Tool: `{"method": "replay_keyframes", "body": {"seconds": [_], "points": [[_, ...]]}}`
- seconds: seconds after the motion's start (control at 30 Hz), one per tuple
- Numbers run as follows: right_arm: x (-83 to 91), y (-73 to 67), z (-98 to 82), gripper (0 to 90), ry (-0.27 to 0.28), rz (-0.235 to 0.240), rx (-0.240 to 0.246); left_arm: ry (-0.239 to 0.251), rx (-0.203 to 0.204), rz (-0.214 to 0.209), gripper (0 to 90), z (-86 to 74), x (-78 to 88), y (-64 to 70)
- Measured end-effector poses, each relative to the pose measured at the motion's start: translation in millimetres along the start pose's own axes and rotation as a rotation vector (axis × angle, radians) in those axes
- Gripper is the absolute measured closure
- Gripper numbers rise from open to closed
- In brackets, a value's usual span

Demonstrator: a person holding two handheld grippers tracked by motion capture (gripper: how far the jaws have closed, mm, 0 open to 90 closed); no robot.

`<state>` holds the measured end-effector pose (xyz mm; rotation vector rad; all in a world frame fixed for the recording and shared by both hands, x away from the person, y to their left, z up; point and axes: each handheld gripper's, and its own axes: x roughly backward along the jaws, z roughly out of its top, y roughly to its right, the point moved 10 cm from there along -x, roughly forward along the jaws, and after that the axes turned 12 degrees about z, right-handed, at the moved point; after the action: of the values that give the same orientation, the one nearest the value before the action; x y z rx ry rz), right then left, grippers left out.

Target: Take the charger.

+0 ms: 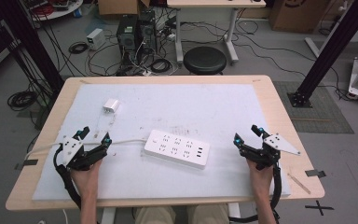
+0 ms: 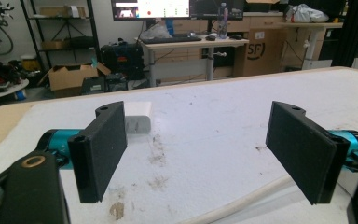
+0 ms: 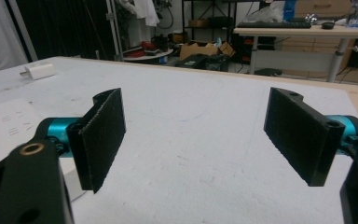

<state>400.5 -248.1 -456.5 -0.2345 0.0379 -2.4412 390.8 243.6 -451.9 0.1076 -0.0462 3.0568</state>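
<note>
I hold my left claw at about eight o'clock on the table, resting low on the white mat. Its two black pads stand wide apart with nothing between them, so it is released. In the left gripper view the white cord runs across the mat just under the right-hand pad, not pinched by anything. In the high view that cord passes right by the tip of this claw and leads off toward three o'clock into the power strip.

The power strip lies flat near the middle of the mat, slightly toward six o'clock, turned a little askew, with its sockets facing up. It sits between my two claws, apart from both.

The small white charger lies at about eleven o'clock from the power strip, well apart from it, straight ahead of my left claw. I see it past the left-hand pad in the left gripper view.

My right claw sits at about four o'clock on the table, near the mat's edge. Its pads are also spread wide and bare: released. A corner of the power strip shows at nine o'clock in the right gripper view.
</note>
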Motion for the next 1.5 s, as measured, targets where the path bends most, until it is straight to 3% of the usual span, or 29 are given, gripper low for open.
{"method": "replay_keyframes", "body": {"seconds": [0.3, 0.5, 0.63, 0.93, 1.07, 1.23, 1.5], "points": [[-2.5, -2.6, -2.0, 21.0, -0.030, 0.000, 0.010, -0.036, -0.004, -0.023, 22.1, -4.0, -1.8, 2.9], [-2.6, -2.9, -1.9, 21.0, -0.032, -0.003, 0.021, -0.061, 0.041, -0.054, 22.1, -7.6, -1.7, 3.7], [-3.0, -2.9, -2.3, 21.0, -0.037, -0.003, 0.019, -0.084, 0.007, -0.063, 22.7, -10.4, -3.1, 8.1], [-3.9, -4.0, -2.6, 21.0, -0.044, -0.006, 0.028, -0.104, 0.006, -0.069, 23.1, -12.1, -5.1, 9.8], [-4.0, -4.8, -2.6, 21.0, -0.046, -0.004, 0.037, -0.150, -0.018, -0.053, 24.8, -16.5, -8.9, 11.3], [-4.2, -5.8, -2.8, 21.0, -0.049, -0.003, 0.040, -0.173, -0.045, -0.044, 24.8, -15.0, -11.4, 12.3], [-5.3, -6.5, -3.5, 21.0, -0.059, 0.000, 0.041, -0.247, -0.039, -0.078, 24.8, -11.6, -17.8, 10.4]]}}
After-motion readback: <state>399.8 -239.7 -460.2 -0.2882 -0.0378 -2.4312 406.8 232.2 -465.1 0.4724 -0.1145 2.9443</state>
